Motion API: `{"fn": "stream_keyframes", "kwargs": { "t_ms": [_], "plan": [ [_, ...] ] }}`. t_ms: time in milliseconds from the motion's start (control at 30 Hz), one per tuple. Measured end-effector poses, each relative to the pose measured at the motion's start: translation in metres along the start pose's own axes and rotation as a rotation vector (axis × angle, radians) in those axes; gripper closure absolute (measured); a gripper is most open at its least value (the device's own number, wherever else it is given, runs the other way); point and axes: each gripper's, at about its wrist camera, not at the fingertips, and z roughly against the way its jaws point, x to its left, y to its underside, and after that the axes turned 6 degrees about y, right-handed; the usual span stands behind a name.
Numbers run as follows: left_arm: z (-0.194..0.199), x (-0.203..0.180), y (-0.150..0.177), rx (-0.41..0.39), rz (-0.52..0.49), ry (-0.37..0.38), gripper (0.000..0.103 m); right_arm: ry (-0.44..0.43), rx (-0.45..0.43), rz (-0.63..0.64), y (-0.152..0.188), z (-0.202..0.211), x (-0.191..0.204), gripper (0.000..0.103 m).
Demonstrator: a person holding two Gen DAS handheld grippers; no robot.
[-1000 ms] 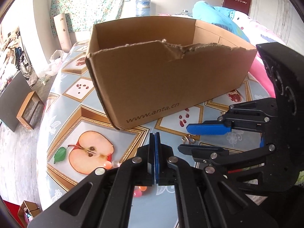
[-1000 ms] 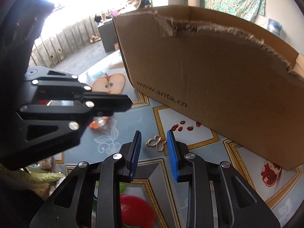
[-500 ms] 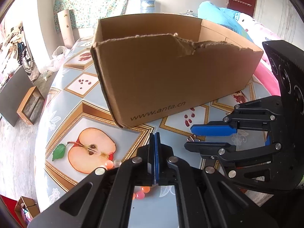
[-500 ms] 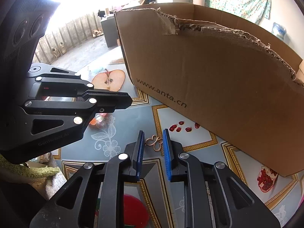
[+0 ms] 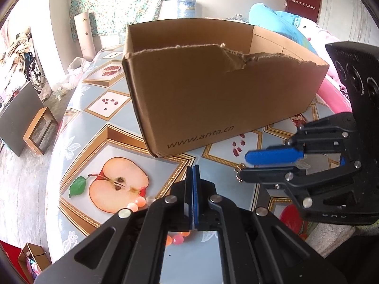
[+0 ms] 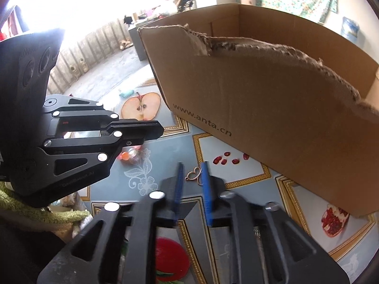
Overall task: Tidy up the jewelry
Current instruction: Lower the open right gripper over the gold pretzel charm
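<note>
A small gold heart-shaped pendant lies on the fruit-print tablecloth, just ahead of my right gripper, whose blue-padded jaws stand open on either side of it. In the left wrist view only a bit of the pendant shows beside the right gripper. My left gripper is shut and empty, above an orange and pink bead bracelet, which also shows in the right wrist view. An open brown cardboard box with a torn front rim stands behind.
The table carries an oilcloth with apple and pomegranate pictures. Its left edge drops to the floor, where a dark board and a wooden frame stand. Pink and blue bedding lies behind the box.
Both grippers have risen and tilted, so the box inside shows more. My right gripper closed a little half a second ago and has opened again around the pendant.
</note>
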Motion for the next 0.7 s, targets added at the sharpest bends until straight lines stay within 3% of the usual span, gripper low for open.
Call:
{"fn": "stream_keyframes", "kwargs": {
  "t_ms": [200, 700],
  "plan": [
    [0.005, -0.001, 0.002, -0.02, 0.01, -0.004, 0.103, -0.001, 0.072, 0.084, -0.005, -0.013, 0.001, 0.083],
    [0.014, 0.009, 0.009, -0.045, 0.039, 0.003, 0.103, 0.011, 0.15, 0.218, -0.015, -0.017, 0.014, 0.076]
  ]
}}
